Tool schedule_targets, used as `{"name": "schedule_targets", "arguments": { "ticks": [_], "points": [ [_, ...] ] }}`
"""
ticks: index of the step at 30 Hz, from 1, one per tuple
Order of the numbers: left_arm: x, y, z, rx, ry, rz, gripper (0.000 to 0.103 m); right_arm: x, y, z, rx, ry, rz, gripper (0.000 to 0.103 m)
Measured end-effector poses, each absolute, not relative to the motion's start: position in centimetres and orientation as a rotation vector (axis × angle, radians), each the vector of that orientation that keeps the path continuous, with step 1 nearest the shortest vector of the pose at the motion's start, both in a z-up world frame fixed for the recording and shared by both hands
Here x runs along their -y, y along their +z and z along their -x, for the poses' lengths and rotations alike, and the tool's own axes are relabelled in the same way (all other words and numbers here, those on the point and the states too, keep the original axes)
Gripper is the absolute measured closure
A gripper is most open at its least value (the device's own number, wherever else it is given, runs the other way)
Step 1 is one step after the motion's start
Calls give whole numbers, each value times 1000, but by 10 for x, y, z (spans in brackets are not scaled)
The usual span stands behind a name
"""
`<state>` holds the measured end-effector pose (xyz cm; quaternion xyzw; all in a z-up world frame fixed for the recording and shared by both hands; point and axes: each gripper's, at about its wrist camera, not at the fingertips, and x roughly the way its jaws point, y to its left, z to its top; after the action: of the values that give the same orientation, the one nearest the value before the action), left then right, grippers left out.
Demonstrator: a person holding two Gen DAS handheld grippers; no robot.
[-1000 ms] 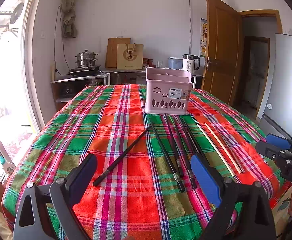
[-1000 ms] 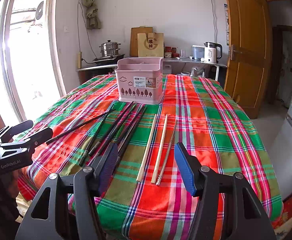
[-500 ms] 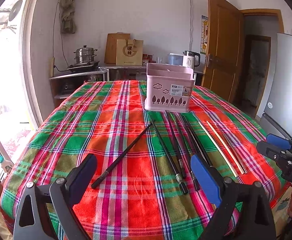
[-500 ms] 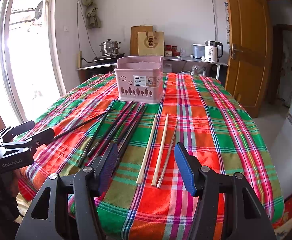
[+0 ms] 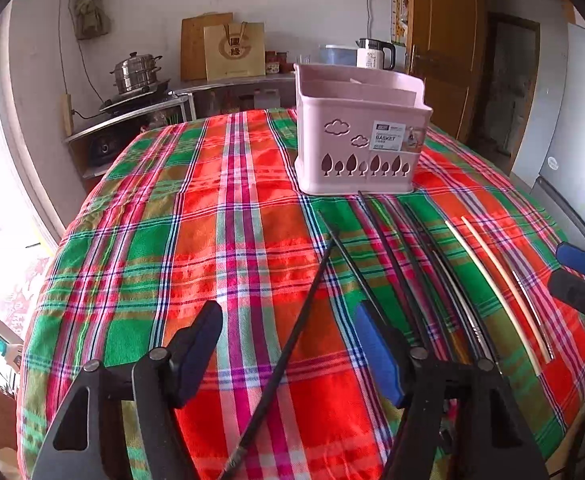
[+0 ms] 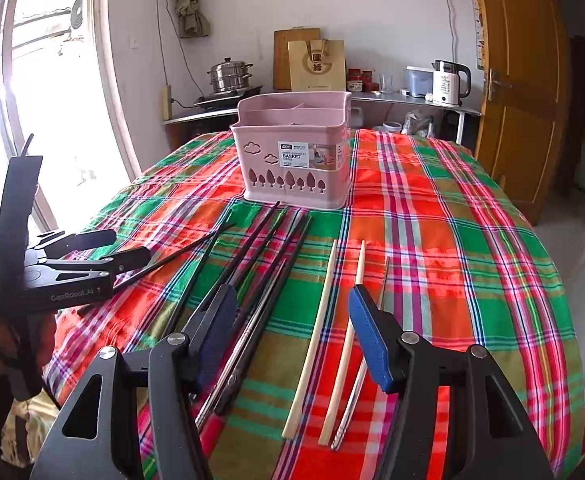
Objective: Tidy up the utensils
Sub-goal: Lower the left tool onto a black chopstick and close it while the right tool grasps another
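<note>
A pink utensil basket (image 5: 358,136) (image 6: 298,152) stands on the plaid tablecloth. In front of it lie several black chopsticks (image 5: 392,260) (image 6: 252,248), two pale wooden chopsticks (image 5: 492,284) (image 6: 316,336) and a metal one (image 6: 354,396). My left gripper (image 5: 288,344) is open, low over the cloth, with a single slanted black chopstick (image 5: 292,340) lying between its fingers; it also shows in the right wrist view (image 6: 108,248). My right gripper (image 6: 292,332) is open above the wooden chopsticks' near ends; it also shows in the left wrist view (image 5: 572,272).
The plaid-covered table (image 6: 472,240) drops off at its near and side edges. Behind it a counter holds a steamer pot (image 6: 228,76), a cutting board, a paper bag (image 6: 316,64) and a kettle (image 6: 448,82). A wooden door (image 6: 520,80) is at the right.
Both grippers have moved forward and lower toward the table. The left one now straddles the slanted black chopstick. The right one has closed in over the wooden chopsticks. Nothing is gripped.
</note>
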<state>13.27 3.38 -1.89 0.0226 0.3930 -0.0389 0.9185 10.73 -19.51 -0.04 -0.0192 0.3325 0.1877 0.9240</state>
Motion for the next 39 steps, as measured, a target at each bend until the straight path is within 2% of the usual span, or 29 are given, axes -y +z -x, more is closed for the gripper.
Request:
{"name": "schedule_targets", "arguments": {
  "ticks": [4,9,11,13,18,22,31,37,39],
  "points": [
    [-36,-30,-160,-871,-136,-64,39,188,-7,-137,-737,395,36,52],
    [-24,-38,-177,-892,-178,-137,39,177,-19,-174,-817,403,43,65],
    [-19,-42,-183,-904,-176,-172,50,172,-26,-187,-849,397,52,69],
    [-16,-48,-188,-920,-176,-193,55,168,-31,-198,-870,396,61,70],
    [-18,-50,-198,-916,-161,-201,59,161,-45,-223,-925,387,76,76],
    [-30,-50,-201,-913,-107,-183,70,159,-51,-236,-948,386,75,77],
    [-47,-47,-219,-960,-65,-149,70,152,-49,-251,-969,373,102,80],
    [-46,-47,-241,-1007,-96,-156,70,149,-49,-264,-989,379,117,87],
    [-44,-48,-247,-1015,-106,-169,70,149,-49,-265,-993,372,121,93]
  ]
}}
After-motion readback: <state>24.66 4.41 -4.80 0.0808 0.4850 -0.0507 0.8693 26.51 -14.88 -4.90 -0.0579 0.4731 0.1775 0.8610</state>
